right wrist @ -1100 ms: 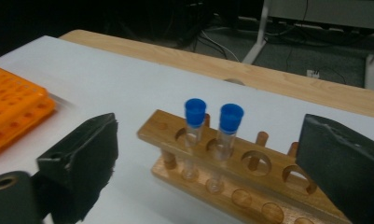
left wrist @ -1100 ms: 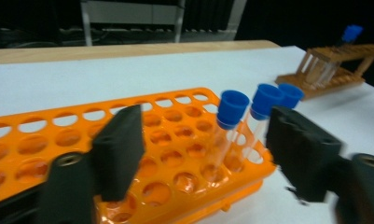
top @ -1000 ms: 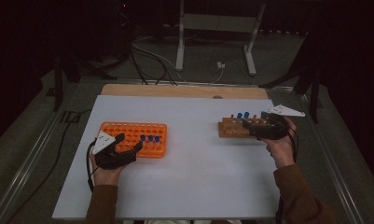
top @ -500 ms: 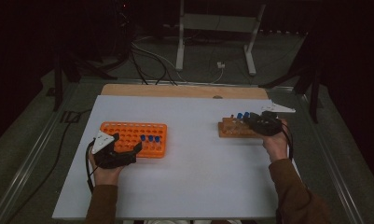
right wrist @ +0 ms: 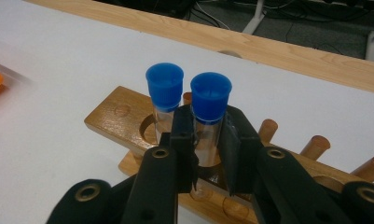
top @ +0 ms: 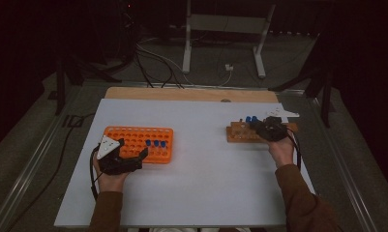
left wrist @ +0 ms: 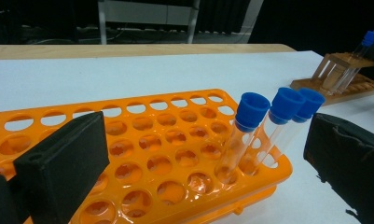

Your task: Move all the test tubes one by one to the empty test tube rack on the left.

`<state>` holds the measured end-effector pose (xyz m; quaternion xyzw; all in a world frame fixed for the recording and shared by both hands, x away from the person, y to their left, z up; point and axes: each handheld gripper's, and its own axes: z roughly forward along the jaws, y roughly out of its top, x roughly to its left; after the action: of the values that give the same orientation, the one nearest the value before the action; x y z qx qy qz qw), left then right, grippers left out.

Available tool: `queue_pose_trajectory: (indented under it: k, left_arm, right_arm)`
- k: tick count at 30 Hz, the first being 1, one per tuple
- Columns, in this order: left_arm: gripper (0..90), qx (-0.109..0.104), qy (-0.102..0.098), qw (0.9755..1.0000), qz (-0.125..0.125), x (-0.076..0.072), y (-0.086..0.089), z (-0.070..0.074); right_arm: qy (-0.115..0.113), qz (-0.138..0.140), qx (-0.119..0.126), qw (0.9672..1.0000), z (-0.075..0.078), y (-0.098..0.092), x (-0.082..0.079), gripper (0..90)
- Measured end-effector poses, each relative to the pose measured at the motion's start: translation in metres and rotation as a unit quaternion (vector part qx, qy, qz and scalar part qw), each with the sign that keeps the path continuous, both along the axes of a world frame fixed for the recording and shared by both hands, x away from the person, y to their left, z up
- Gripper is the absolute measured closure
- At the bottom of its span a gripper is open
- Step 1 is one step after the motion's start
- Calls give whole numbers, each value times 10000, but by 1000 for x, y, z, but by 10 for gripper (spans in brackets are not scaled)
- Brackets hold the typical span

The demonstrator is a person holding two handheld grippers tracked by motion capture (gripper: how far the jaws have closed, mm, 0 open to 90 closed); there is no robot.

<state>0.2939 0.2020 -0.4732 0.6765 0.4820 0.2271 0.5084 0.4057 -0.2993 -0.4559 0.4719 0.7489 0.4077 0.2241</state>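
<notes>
An orange tube rack lies at the table's left with three blue-capped tubes at its right end. My left gripper rests at the rack's near edge. It is open, its jaws have just been opening, and its pads stand wide on either side of the rack and the tubes without touching them. At the right stands a wooden rack. My right gripper has just been closing and is shut on a blue-capped tube standing in that wooden rack. A second capped tube stands beside it.
The white table top has a wooden strip along its far edge. A white paper scrap lies behind the wooden rack. Wooden pegs stick up along that rack's far side. Cables and a metal stand are on the floor beyond.
My right gripper came down over the wooden rack and closed on the capped tube. My left hand stayed at the orange rack and its jaws spread wider.
</notes>
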Motion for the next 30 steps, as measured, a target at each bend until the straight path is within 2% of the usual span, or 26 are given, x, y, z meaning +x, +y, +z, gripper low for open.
queue_pose_trajectory:
  k: [5, 16, 30]
  left_arm:
    - [9, 18, 13, 10000, 6, 0, 0, -1]
    - [8, 28, 8, 10000, 24, 0, 0, -1]
    - [8, 39, 18, 10000, 24, 0, 0, -1]
  right_arm:
    - [-87, -2, 92, 9999, 4, -1, -2, 766]
    - [-278, -1, 22, 9996, 21, -6, -9, 766]
    - [-437, -27, 143, 9989, 43, -12, -17, 767]
